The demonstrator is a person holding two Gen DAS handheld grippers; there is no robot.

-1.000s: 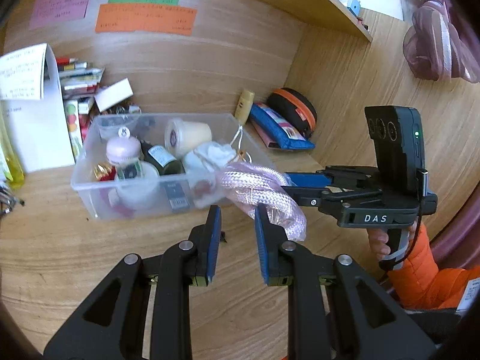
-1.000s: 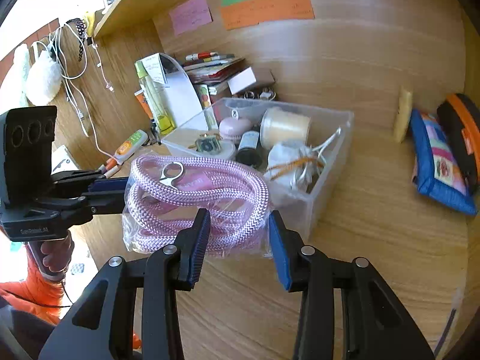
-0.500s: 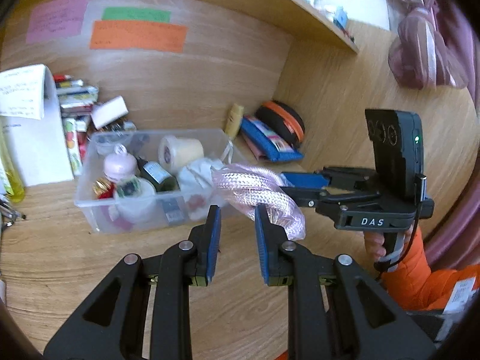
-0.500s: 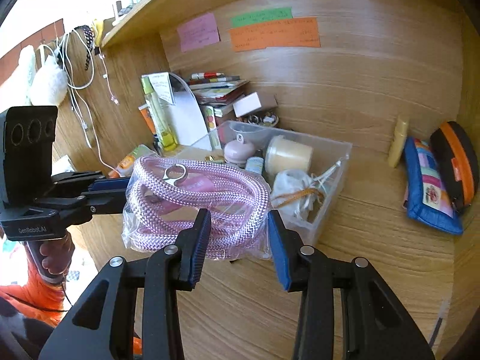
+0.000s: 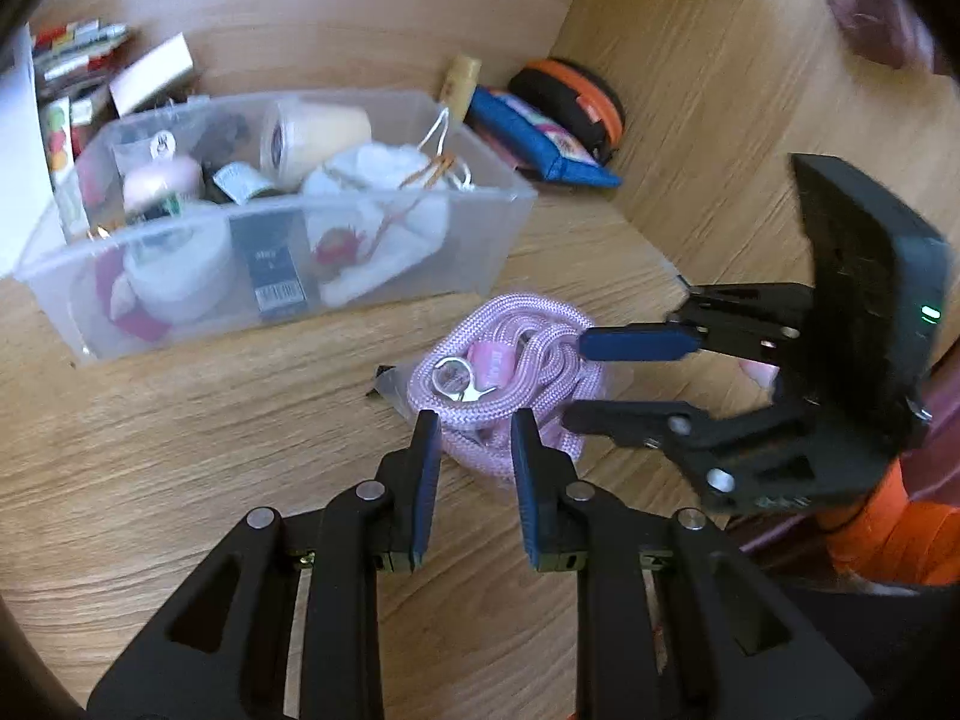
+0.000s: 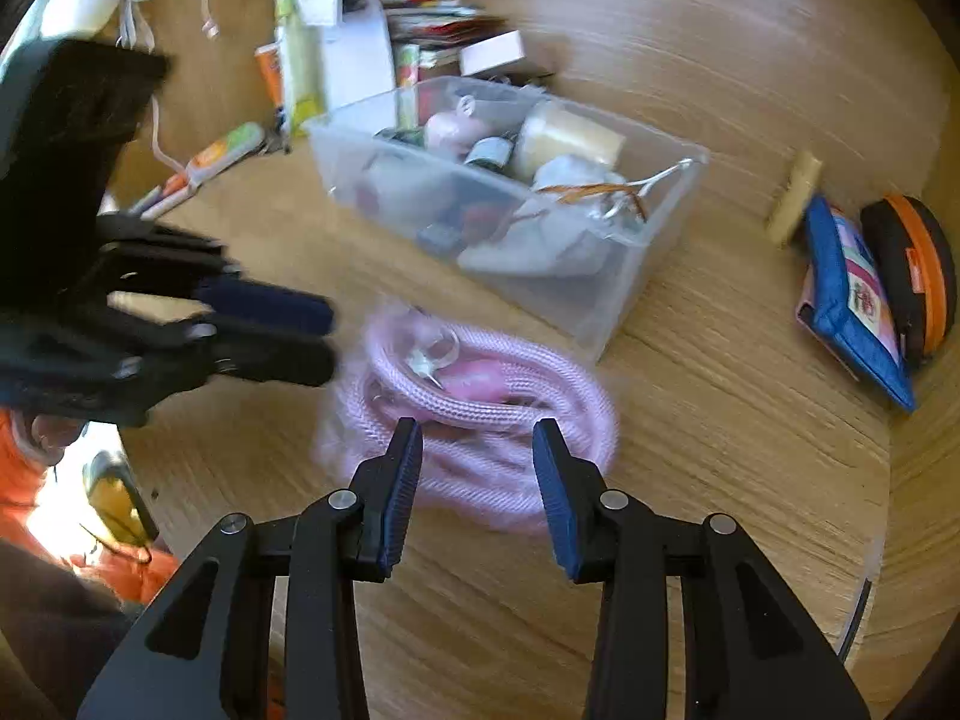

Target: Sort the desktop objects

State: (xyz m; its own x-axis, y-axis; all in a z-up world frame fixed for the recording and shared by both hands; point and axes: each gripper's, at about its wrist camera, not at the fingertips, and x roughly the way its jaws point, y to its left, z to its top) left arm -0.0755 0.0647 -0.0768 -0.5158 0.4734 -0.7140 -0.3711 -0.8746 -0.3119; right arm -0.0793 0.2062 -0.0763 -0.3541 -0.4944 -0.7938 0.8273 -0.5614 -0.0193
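Pink rope [image 5: 510,384] lies on the wooden desk [image 5: 180,450] beside one clear bin [image 5: 480,240]; left gripper [image 5: 474,468] and right gripper [image 6: 477,474] both gape empty.

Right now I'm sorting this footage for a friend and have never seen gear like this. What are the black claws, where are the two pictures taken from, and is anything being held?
There is no robot here. A person holds a black two-finger tool in each hand, and a wide-angle camera on each tool looks forward along its fingers.

One picture is from the left gripper, the other from the right gripper. Each view also catches the other tool off to the side.

On the wooden desk lies a coiled pink rope in a thin clear bag. Beside it stands a clear plastic bin filled with small jars and pouches. Further back lie a blue pouch and a black-and-orange case.

Nothing is held: both pairs of fingers are apart, and the rope rests on the desk between the two tools.
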